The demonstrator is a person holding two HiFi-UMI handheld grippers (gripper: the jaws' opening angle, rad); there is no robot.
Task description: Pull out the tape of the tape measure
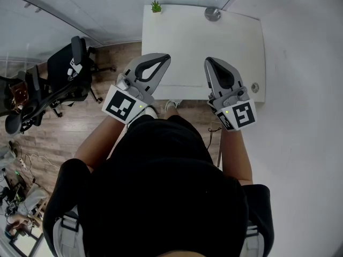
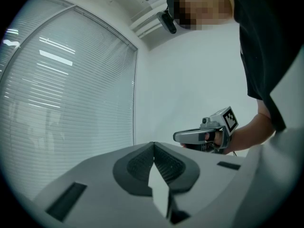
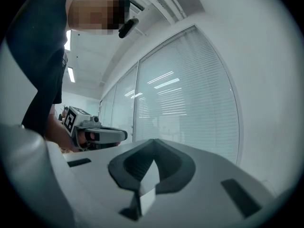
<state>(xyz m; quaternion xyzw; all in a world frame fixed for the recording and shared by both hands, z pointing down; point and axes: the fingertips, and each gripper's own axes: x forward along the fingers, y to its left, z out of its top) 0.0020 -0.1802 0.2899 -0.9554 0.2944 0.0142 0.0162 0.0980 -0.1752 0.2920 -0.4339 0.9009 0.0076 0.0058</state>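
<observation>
Tape measure (image 1: 213, 14): a round grey case lying at the far edge of the white table (image 1: 177, 42), toward its far right corner. I hold both grippers over the table's near edge, well apart from the case.

Left gripper (image 1: 162, 59): the jaws are fully together with the pads meeting, and nothing is between them.

Right gripper (image 1: 210, 63): the jaws are likewise pressed together and empty.

Both grippers point level toward the far edge, side by side with a gap between them. The tape measure lies straight ahead of the right gripper's tip, across the bare tabletop, and neither set of fingers touches it.

A small green plant (image 1: 156, 6) stands at the far left corner. Each gripper view shows the other gripper alongside, against the window blinds (image 2: 71, 103).
</observation>
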